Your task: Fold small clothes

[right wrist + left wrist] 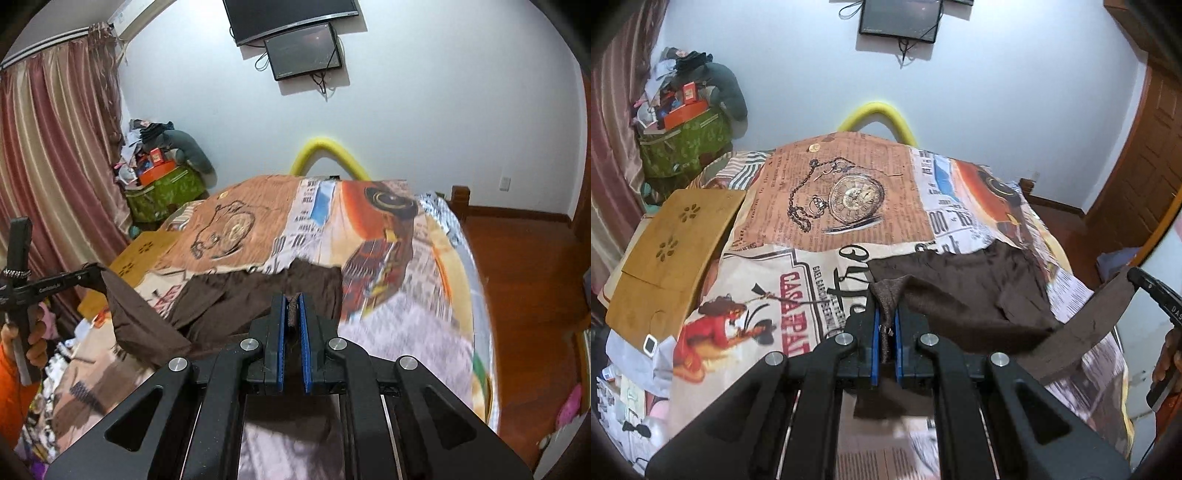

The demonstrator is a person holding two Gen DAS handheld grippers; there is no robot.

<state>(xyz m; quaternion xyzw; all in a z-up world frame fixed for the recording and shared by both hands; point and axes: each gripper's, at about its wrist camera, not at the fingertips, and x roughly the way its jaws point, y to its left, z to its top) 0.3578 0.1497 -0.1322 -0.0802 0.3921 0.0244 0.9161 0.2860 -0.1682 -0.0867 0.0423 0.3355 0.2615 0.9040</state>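
- Fingers first: both pairs are clamped on the same brown garment (964,295). The left gripper (886,325) pinches a bunched edge between its blue pads, and the right gripper (293,314) pinches another edge the same way.
- Beneath them, the bed (849,192) fills most of both views, covered with a printed spread showing a pocket watch, newsprint and a poster figure; it is the working surface.
- Next in size, the brown garment is partly lifted. Its near edge hangs stretched between the two grippers, while the far part still lies rumpled on the spread toward the bed's right side.
- A wooden lap tray (672,243) lies on the bed's left side, well apart from the garment.
- Each wrist view catches the other tool at its margin: the right gripper's tip with a strip of cloth hanging from it at the right edge of the left view, and the left one with the holding hand (33,339) at the left edge of the right view.
- Judged from this, the step in hand is lifting and spreading the garment by two points, before any fold is made.
- The next move likely calls for keeping the held edge taut and level, then carrying it forward over the lying part so that the edges meet, with both grips held firm until the cloth lies flat.
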